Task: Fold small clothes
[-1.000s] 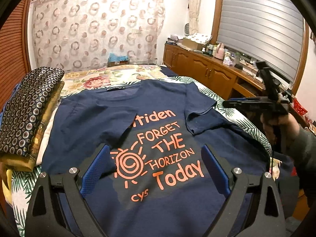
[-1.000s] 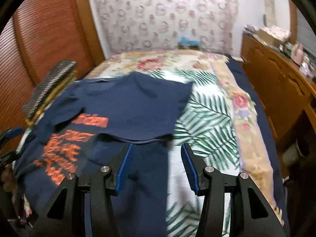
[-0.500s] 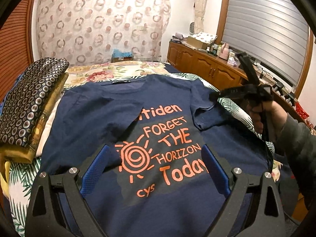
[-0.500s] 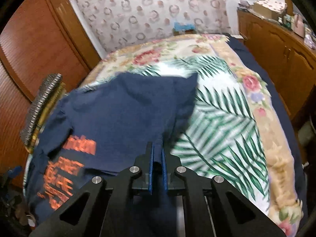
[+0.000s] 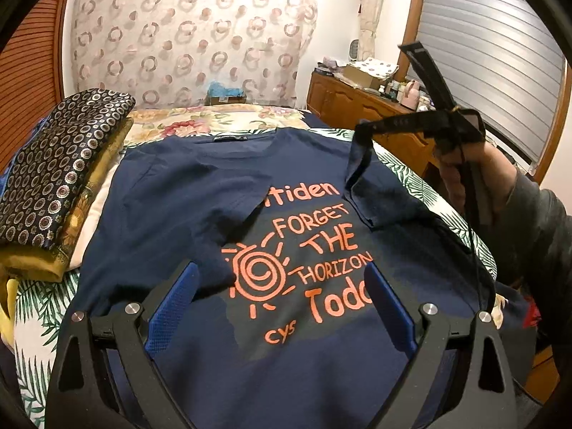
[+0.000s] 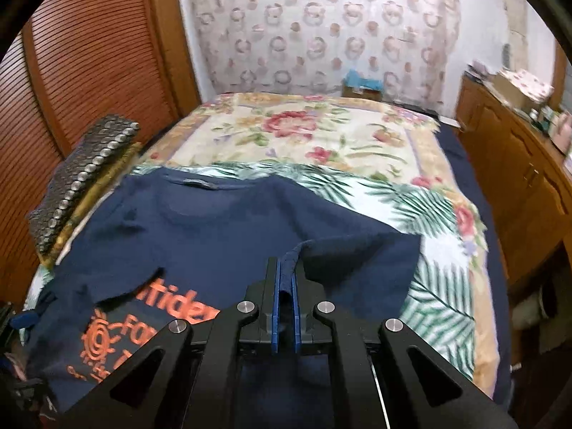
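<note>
Sleeve pinched and raised.
Right gripper (image 6: 285, 282) clamps the navy T-shirt's (image 5: 186, 207) sleeve at frame centre; left gripper (image 5: 280, 307) hovers spread wide, low over the print.

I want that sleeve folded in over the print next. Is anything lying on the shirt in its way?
Nothing visible does. The right tool is shut on the navy T-shirt's sleeve, lifted. The orange printed chest is bare; the open left tool hovers above it.

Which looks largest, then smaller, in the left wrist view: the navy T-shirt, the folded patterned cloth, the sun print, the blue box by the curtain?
1. T-shirt
2. Patterned cloth
3. Sun print
4. Blue box

The box sits farthest from the camera, so its true size is unsure.
</note>
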### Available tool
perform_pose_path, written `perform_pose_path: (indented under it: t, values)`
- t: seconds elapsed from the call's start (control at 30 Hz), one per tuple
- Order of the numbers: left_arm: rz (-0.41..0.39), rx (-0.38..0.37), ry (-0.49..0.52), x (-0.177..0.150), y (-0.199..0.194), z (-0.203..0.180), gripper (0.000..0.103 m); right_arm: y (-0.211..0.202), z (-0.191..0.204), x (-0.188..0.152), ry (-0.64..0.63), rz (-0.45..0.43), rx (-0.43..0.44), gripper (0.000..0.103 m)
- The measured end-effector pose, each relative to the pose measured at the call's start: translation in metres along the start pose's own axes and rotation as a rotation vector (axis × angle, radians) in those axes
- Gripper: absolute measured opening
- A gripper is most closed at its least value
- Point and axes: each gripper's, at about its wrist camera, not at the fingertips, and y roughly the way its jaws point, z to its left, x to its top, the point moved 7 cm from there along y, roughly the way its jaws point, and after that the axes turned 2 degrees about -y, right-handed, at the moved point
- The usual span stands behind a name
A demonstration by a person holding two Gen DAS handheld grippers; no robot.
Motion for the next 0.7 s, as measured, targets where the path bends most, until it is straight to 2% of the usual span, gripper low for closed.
perform_pose_path:
  t: [0.13, 0.23, 0.33, 0.37, 0.4, 0.43, 0.5, 0.7]
  values:
    - [-0.001, 0.008, -0.014, -0.001, -0.001, 0.007, 0.094, 0.006, 0.019, 0.015, -0.044, -0.019, 0.031, 0.005]
    - [0.0, 0.014, -0.023, -0.002, -0.001, 0.012, 0.094, 0.019, 0.023, 0.02, -0.084, -0.004, -0.019, 0.005]
    - [0.007, 0.022, -0.029, -0.003, 0.001, 0.017, 0.094, 0.033, 0.031, 0.018, -0.139, 0.018, -0.002, 0.006]
    - [0.008, 0.024, -0.029, -0.004, 0.001, 0.018, 0.094, 0.037, 0.03, 0.018, -0.148, 0.035, -0.023, 0.011]
    - [0.008, 0.023, -0.03, -0.003, 0.002, 0.02, 0.094, 0.039, 0.027, 0.017, -0.148, 0.042, -0.055, 0.022]
    - [0.007, 0.018, -0.033, -0.003, 0.002, 0.022, 0.094, 0.039, 0.025, 0.018, -0.145, 0.036, -0.062, 0.04]
    - [-0.001, 0.009, -0.049, 0.0, 0.001, 0.028, 0.094, 0.035, 0.021, 0.017, -0.124, 0.007, -0.044, 0.057]
    - [-0.017, 0.061, -0.049, 0.015, 0.001, 0.05, 0.094, 0.032, 0.005, 0.008, -0.075, -0.012, -0.053, 0.057]
